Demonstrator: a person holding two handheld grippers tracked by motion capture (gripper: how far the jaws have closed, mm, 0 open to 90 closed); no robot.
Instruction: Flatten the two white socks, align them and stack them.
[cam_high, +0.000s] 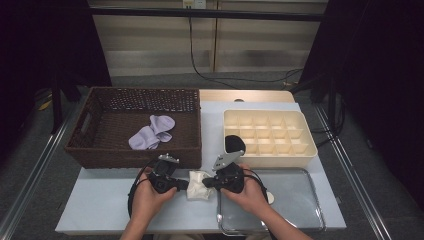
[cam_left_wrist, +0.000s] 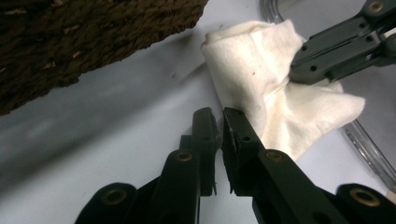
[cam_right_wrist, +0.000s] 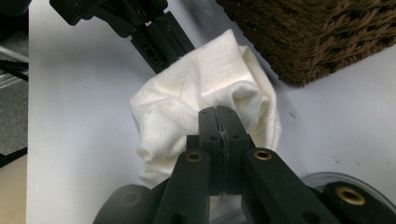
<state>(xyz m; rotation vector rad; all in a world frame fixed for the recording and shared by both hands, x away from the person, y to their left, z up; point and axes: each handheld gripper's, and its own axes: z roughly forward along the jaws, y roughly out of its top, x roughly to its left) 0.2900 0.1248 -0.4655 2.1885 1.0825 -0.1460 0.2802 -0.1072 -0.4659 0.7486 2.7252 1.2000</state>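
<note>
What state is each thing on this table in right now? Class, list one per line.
White sock: bunched on the table, between the two tools.
Left hand-held gripper: shut, at the sock's edge.
Right hand-held gripper: shut on the sock.
Wicker basket: upright, holding lilac socks.
Divided organiser: upright; one black item in a front cell.
Clear tray: flat, bare.

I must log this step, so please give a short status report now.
Left gripper nearly shut, at the white sock's edge. Right gripper shut on the white sock. Sock on table beside wicker basket. Nothing in the way.
</note>
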